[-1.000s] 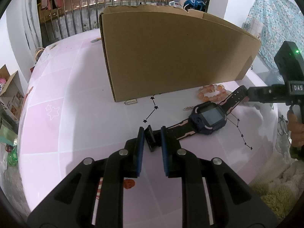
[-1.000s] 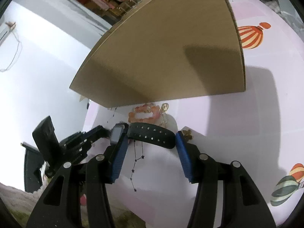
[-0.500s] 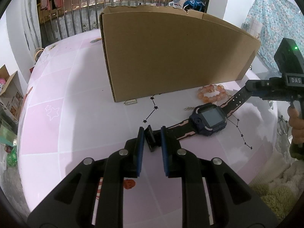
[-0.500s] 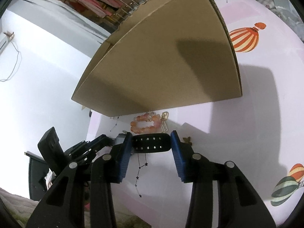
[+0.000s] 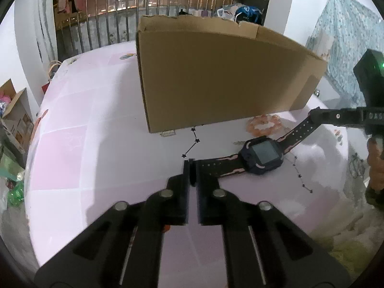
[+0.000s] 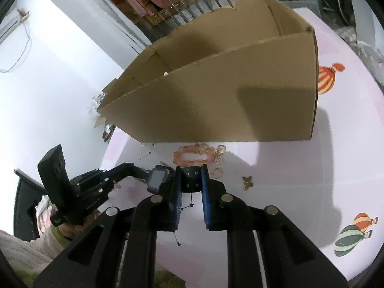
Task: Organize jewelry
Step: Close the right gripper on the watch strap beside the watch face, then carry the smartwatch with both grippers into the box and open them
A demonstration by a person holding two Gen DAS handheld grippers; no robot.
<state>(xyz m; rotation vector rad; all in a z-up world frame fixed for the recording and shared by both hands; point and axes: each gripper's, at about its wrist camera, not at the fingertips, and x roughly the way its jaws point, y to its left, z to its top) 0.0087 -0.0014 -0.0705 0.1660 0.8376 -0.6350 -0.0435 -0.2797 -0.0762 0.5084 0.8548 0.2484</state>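
Observation:
A dark smartwatch with a black-and-pink strap lies on the pink table in front of a tall cardboard box. My left gripper is shut on the strap's buckle end. My right gripper has the other, perforated strap end between its blue pads; its jaws are closing and the pads press on the strap. In the left wrist view that strap end slopes up off the table into the right gripper. The watch face shows just left of my right fingers.
An orange bead bracelet lies at the foot of the open box, beside a gold key ring. A gold butterfly charm sits to the right. A small silver piece lies by the box corner. A person's hand holds the left gripper.
My left jaws closed tight on the buckle end. The right jaws narrowed from wide onto the perforated strap end and rose, lifting that end off the table.

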